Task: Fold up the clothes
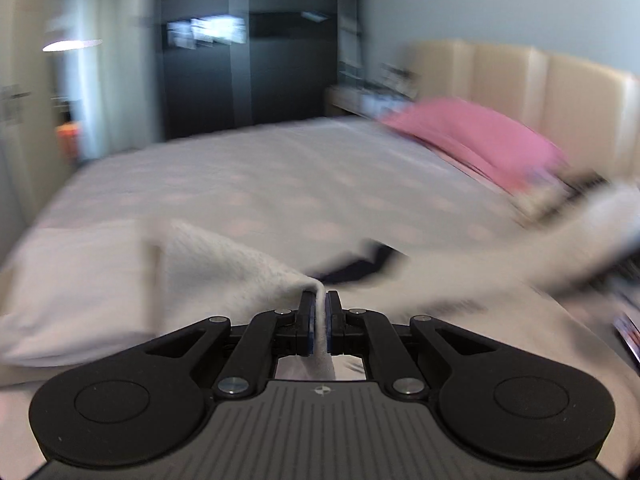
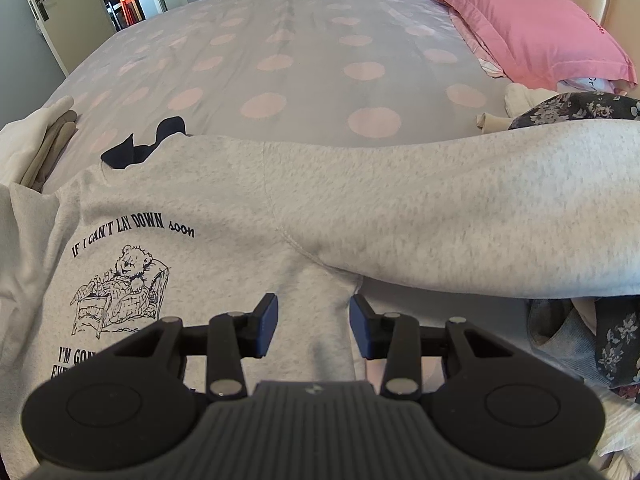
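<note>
Left wrist: left gripper pinching sweatshirt fabric. Right wrist only: right gripper half-open astride sweatshirt, bear print.

Open duvet beyond sweatshirt; clothes pile rightward.

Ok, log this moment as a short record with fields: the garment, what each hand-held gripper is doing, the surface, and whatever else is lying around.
garment: grey sweatshirt with a bear print, spread on the bed, one sleeve stretched out to the right
left hand-held gripper: shut on a pinch of the sweatshirt's fabric
right hand-held gripper: jaws partly apart, astride a ridge of fabric below the armpit; grip unclear
surface: bed cover with pink dots
nearby: pink pillow, floral clothing, dark blue item
</note>
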`<control>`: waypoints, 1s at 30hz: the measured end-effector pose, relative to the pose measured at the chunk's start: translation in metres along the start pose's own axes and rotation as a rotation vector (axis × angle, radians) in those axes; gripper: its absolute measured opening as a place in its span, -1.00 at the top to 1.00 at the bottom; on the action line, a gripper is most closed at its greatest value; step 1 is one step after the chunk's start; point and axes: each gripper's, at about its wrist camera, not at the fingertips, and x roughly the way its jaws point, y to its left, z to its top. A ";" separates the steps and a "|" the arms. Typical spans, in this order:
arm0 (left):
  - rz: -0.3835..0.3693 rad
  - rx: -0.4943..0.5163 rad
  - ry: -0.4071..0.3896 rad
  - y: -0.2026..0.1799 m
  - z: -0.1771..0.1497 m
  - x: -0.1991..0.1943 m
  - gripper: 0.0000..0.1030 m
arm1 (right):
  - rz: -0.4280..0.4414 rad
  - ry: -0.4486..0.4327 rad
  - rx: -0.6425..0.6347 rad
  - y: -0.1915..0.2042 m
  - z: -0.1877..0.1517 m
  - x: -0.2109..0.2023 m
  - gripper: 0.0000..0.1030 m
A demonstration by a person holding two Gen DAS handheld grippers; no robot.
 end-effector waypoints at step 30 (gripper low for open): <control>0.072 -0.207 0.292 0.092 -0.062 0.108 -0.06 | 0.029 0.032 -0.051 0.012 -0.005 0.005 0.09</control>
